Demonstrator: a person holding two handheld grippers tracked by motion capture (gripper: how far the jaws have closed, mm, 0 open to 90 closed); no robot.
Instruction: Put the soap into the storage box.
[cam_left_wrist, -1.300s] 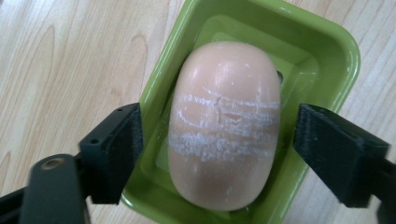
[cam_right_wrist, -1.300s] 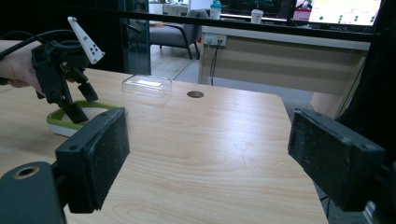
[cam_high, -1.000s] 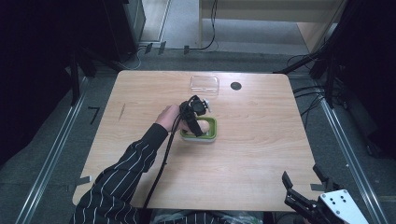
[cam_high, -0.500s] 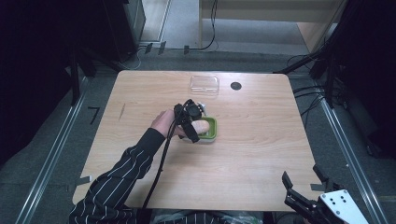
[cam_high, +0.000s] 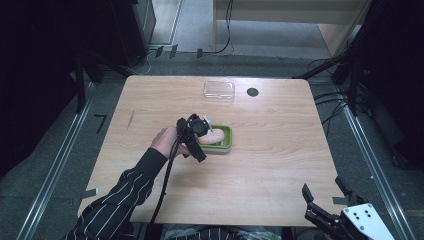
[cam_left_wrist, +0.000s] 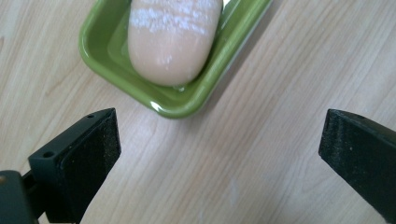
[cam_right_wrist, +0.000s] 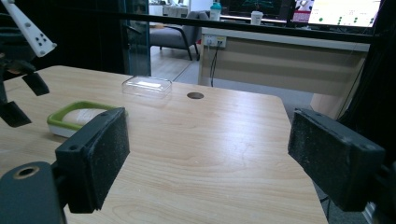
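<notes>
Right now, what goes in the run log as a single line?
left hand-held gripper: open beside green dish | bread roll: in dish | right hand-held gripper: open, idle | clear lid: far edge

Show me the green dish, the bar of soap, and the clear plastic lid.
green dish (cam_left_wrist: 180, 105), left gripper view, on its near corner rim.
bar of soap (cam_left_wrist: 170, 42), left gripper view, on its top face.
clear plastic lid (cam_high: 219, 91), high view, on its middle.

Table (cam_high: 280, 150) evenly lit from above, surroundings near black. Glare on dish (cam_left_wrist: 187, 100) rim. Jaws soft-focus up close; high view grainy.
</notes>
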